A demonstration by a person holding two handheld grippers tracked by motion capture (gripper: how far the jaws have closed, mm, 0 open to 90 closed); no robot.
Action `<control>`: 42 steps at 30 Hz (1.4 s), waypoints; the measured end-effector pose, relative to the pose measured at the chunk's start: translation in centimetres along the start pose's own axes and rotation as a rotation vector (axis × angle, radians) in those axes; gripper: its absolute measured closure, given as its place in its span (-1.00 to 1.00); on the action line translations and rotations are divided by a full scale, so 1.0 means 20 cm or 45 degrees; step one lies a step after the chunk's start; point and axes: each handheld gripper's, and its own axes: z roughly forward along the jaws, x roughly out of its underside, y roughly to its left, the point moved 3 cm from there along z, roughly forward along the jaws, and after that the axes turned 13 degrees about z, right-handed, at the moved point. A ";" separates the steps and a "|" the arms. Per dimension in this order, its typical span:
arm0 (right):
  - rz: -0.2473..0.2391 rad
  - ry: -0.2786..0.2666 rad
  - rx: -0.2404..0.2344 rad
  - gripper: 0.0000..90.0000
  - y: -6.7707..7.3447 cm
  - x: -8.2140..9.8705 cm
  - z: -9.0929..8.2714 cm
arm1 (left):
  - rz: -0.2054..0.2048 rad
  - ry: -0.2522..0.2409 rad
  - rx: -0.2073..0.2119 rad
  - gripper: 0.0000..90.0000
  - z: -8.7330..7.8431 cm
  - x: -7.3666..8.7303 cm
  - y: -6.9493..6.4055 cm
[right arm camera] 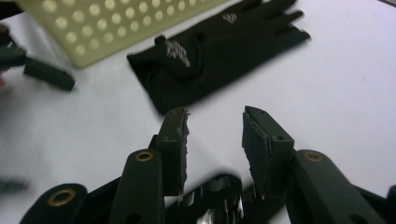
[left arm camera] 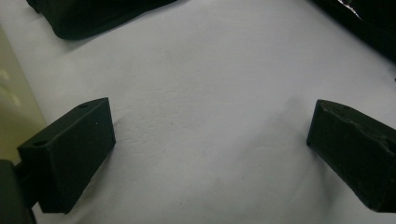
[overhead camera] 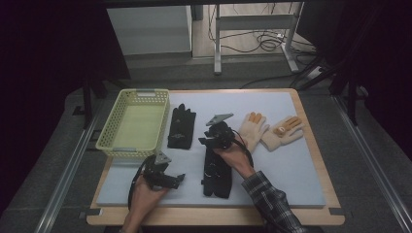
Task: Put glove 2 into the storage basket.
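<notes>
High view overlooks mat (overhead camera: 291, 165)—tongs' cameras skim it closely.

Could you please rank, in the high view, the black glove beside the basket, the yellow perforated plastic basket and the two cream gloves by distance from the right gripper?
1. The black glove beside the basket, just left of the right gripper.
2. The two cream knitted gloves, to its right; only slightly farther, nearly too close to call.
3. The yellow perforated plastic basket, far left.
</notes>
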 end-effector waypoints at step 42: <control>0.107 0.076 0.016 0.85 -0.04 -0.22 0.41 | 0.000 -0.003 0.000 -0.97 0.00 0.00 0.00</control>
